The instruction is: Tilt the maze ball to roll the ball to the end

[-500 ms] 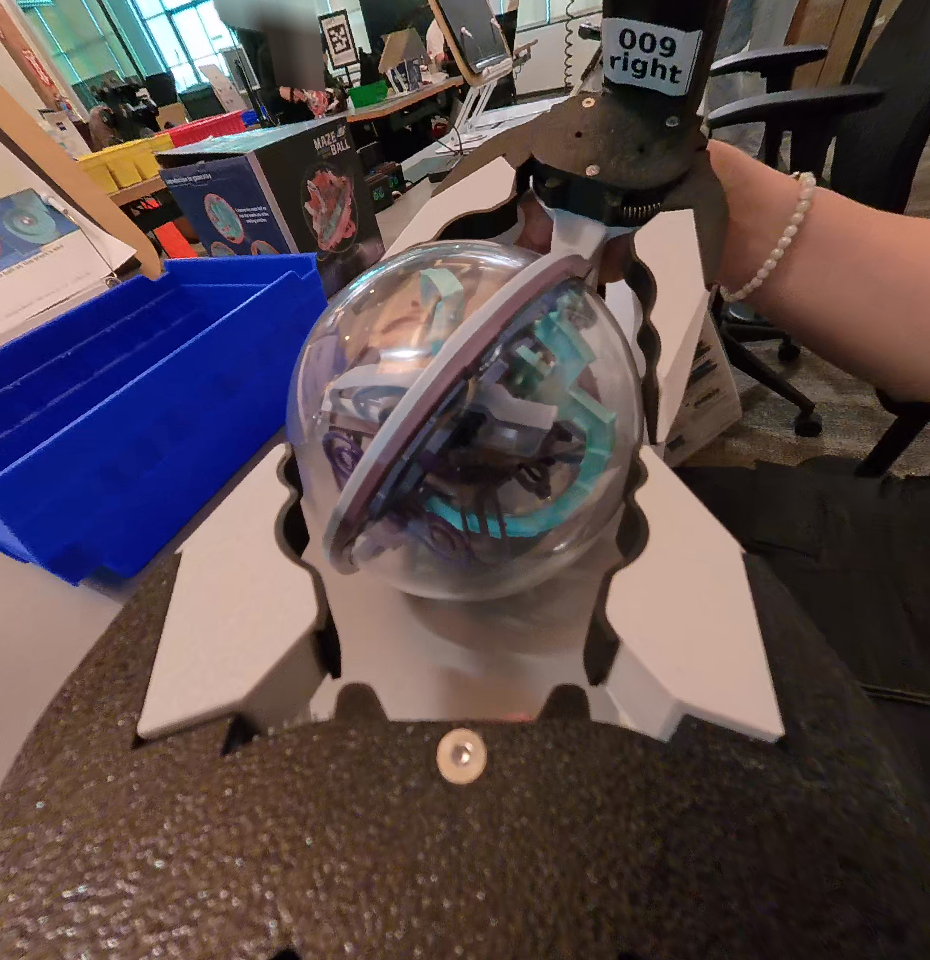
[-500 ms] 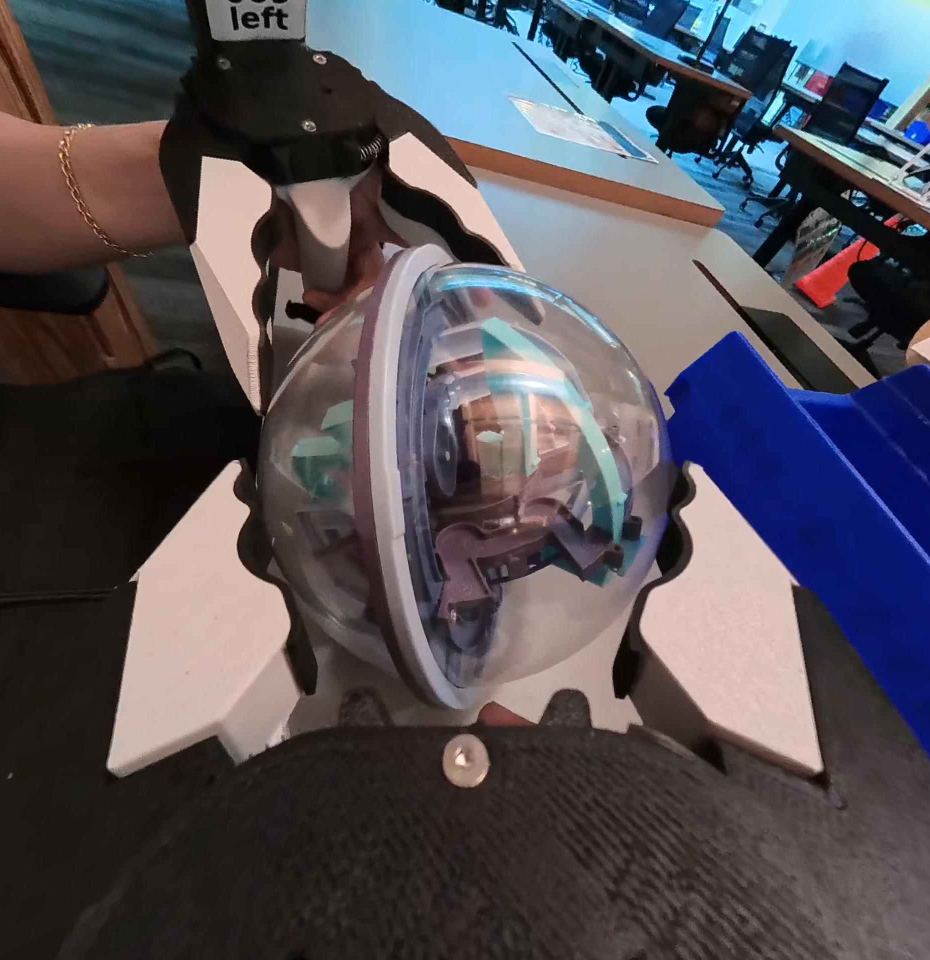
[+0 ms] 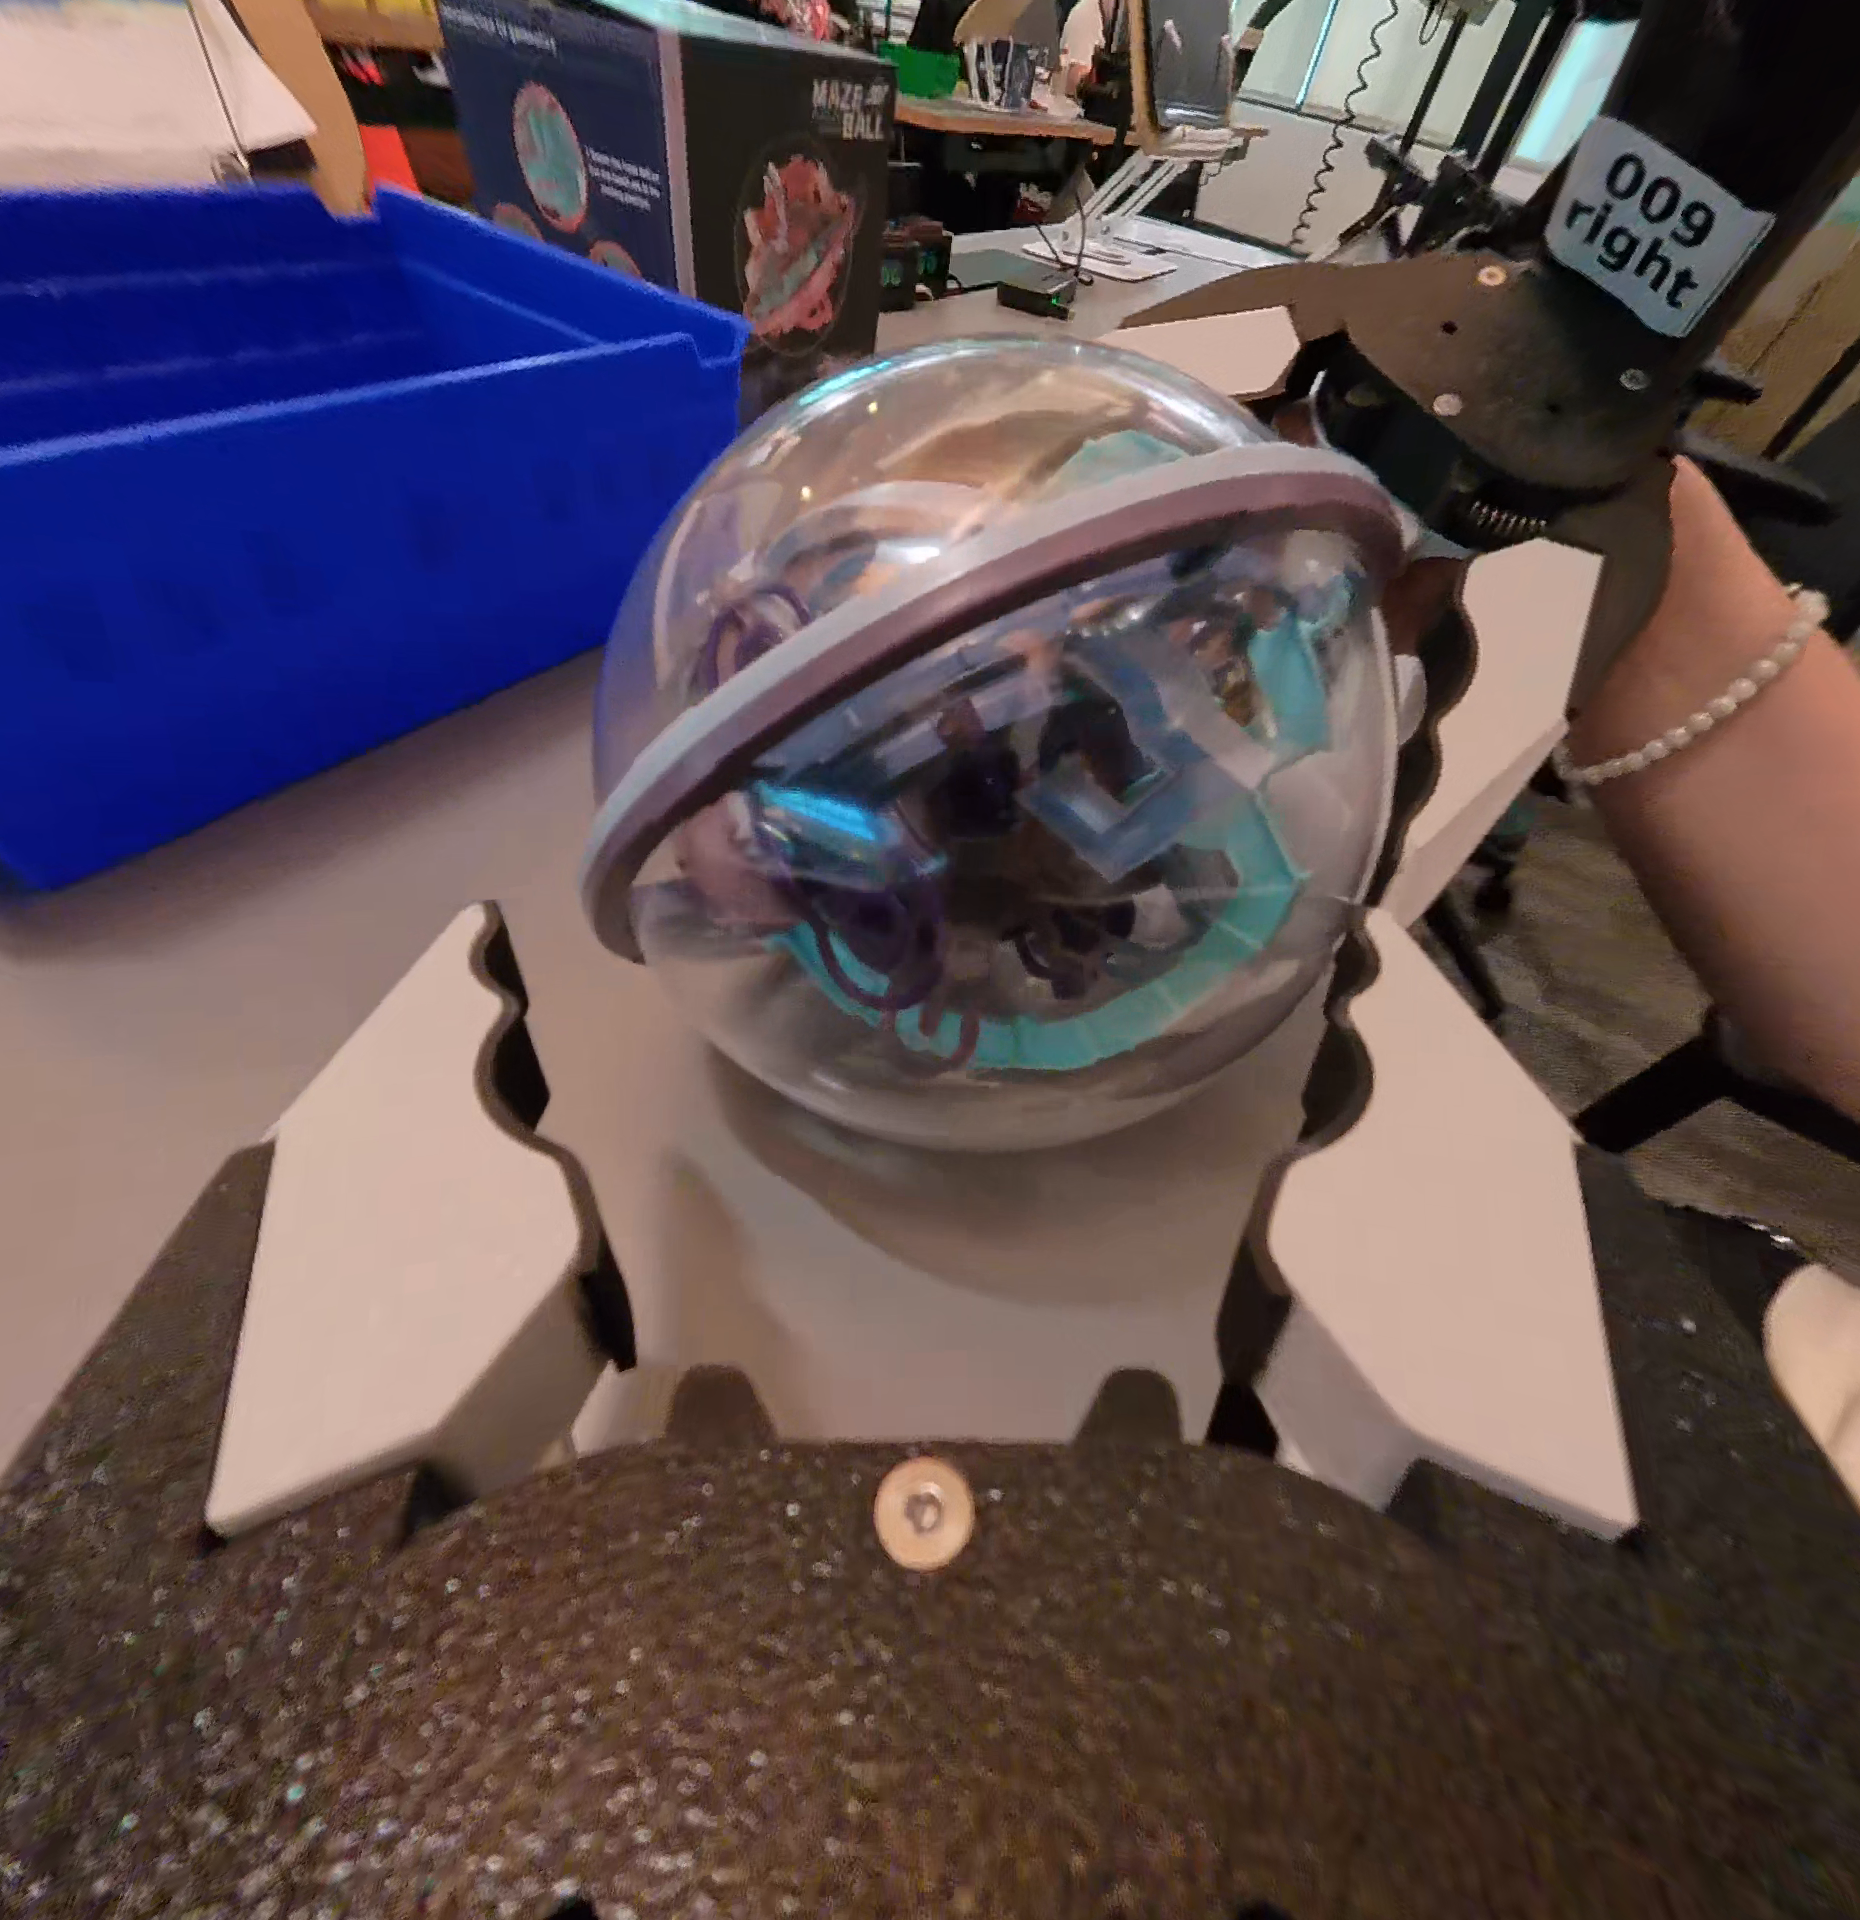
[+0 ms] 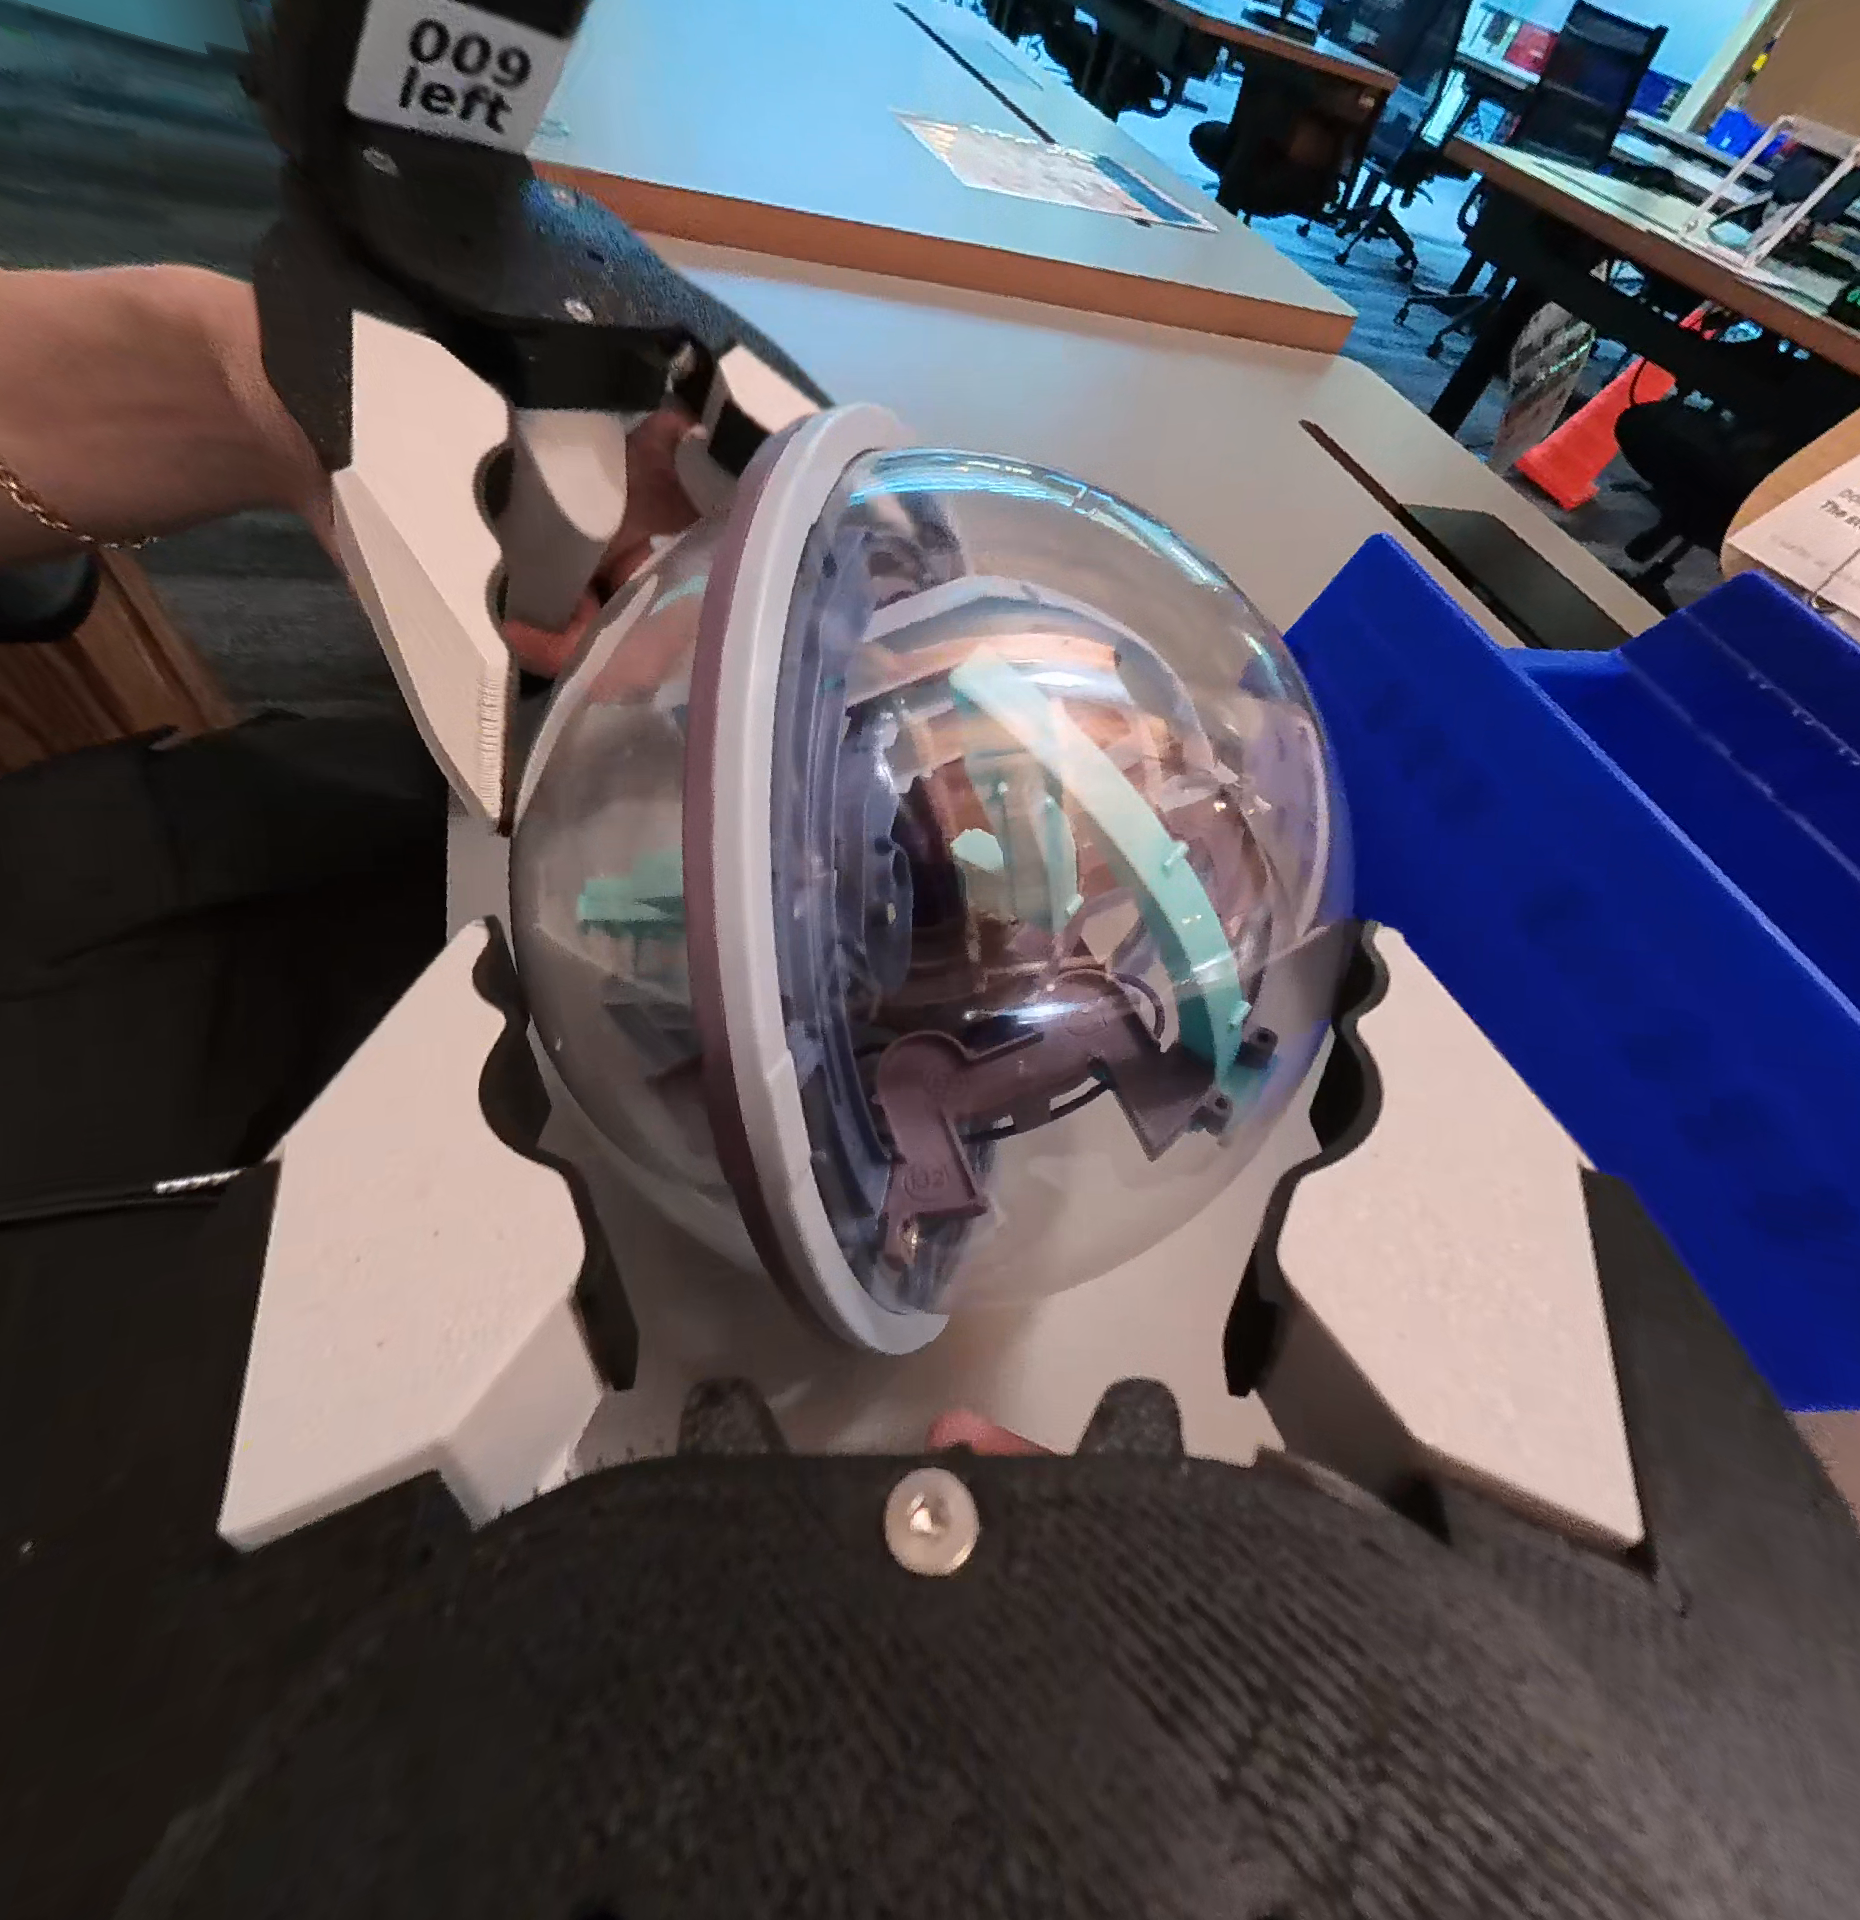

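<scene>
1. Left wrist view: the table (image 3: 230, 987) and blue bin (image 3: 282, 520) sit differently in the picture than half a second ago, so this gripper has swung round the maze ball (image 3: 988, 748)
2. The maze ball is low over the table edge, between both grippers and beside the bin; whether it rests on the table I cannot tell
3. The left gripper (image 3: 926, 935) hugged the ball on both sides a moment ago. Now its jaws stand wide apart, and bare table shows between its left pad (image 3: 510, 1039) and the shell
4. The right gripper (image 4: 926, 987) is as before: its pads (image 4: 510, 1049) press on opposite sides of the shell, so it now looks to carry the ball alone
5. The grey ring (image 3: 905, 665) lies flatter than it did, so the ball has been tilted
6. The small ball inside is not visible, so progress cannot be judged; the left gripper probably needs a fresh hold before the next tilt
</scene>
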A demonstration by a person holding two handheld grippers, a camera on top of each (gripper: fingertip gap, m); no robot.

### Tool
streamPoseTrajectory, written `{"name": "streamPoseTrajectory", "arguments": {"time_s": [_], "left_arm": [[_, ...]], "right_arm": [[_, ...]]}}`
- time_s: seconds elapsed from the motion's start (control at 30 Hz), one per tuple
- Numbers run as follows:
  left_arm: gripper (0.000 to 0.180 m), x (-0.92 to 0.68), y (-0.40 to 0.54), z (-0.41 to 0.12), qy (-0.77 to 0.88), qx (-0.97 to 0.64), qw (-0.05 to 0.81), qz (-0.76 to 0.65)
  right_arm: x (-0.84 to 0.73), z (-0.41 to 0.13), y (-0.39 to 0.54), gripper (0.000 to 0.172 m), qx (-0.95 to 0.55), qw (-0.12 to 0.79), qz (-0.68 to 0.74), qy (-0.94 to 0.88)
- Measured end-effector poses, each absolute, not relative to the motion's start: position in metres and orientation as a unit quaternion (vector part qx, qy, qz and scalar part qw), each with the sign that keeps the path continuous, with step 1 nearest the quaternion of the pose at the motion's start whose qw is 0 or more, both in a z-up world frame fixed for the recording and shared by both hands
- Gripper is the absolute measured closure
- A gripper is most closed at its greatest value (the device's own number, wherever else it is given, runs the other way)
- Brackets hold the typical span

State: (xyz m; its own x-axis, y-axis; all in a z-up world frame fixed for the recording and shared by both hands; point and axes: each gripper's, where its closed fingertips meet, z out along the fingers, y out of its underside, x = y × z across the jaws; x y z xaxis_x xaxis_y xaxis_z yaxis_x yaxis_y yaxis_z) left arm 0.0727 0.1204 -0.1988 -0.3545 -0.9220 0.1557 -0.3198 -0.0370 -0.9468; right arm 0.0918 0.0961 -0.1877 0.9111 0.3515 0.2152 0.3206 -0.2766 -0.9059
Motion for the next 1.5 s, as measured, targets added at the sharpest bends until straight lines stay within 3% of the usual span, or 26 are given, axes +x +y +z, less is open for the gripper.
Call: {"name": "streamPoseTrajectory", "arguments": {"time_s": [0.1,0.23,0.43,0.67,0.83,1.03,1.27,1.5], "left_arm": [[0.041,0.075,0.114,-0.198,0.619,-0.495,0.253,-0.554],[0.037,0.08,0.113,-0.196,0.62,-0.494,0.237,-0.562],[0.038,0.085,0.102,-0.194,0.665,-0.451,0.253,-0.539],[0.036,0.095,0.091,-0.19,0.677,-0.422,0.274,-0.538],[0.026,0.105,0.082,-0.198,0.647,-0.473,0.208,-0.561],[0.034,0.111,0.077,-0.198,0.62,-0.514,0.143,-0.576],[0.033,0.112,0.073,-0.196,0.659,-0.464,0.149,-0.573],[0.035,0.113,0.065,-0.21,0.732,-0.396,0.206,-0.514]], "right_arm": [[0.091,-0.187,0.098,0.023,-0.798,0.569,0.012,-0.201],[0.093,-0.188,0.096,0.024,-0.801,0.569,0.004,-0.185],[0.096,-0.185,0.082,0.029,-0.805,0.556,-0.047,-0.201],[0.107,-0.198,0.072,0.022,-0.819,0.546,-0.044,-0.17],[0.112,-0.198,0.069,0.022,-0.821,0.555,-0.033,-0.133],[0.122,-0.196,0.062,0.027,-0.815,0.576,0.009,-0.062],[0.116,-0.201,0.045,0.023,-0.826,0.559,0.034,-0.068],[0.127,-0.178,0.039,0.036,-0.786,0.613,0.078,-0.019]]}}
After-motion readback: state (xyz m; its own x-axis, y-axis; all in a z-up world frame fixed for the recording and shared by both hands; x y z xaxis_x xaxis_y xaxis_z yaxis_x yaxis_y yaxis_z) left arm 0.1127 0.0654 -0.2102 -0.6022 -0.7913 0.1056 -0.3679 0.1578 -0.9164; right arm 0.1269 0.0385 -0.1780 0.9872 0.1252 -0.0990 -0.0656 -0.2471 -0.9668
